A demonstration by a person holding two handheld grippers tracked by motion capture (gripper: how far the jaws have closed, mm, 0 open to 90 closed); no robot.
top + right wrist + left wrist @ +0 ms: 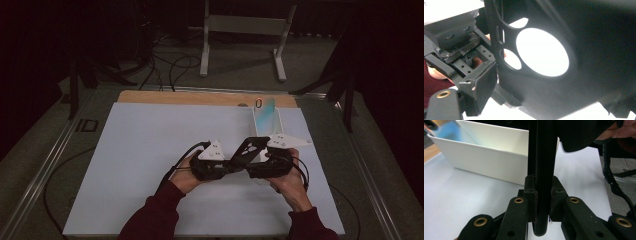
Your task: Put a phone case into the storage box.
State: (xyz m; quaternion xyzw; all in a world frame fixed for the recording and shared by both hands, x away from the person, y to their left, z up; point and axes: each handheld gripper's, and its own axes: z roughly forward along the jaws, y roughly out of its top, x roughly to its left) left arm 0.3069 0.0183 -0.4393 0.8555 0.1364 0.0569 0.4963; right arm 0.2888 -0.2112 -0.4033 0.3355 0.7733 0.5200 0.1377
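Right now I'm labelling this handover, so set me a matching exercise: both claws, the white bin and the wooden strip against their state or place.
Things:
1 left claw
2 right claw
3 white bin
4 wooden strip

States or places:
A beyond the white mat's far edge
B open
C shut on the black plate
D on that mat, far right

Pairs: 1-C, 2-B, 3-D, 4-A.

Left gripper [227,167] jaws clamped, right gripper [256,167] jaws spread, tips meeting.
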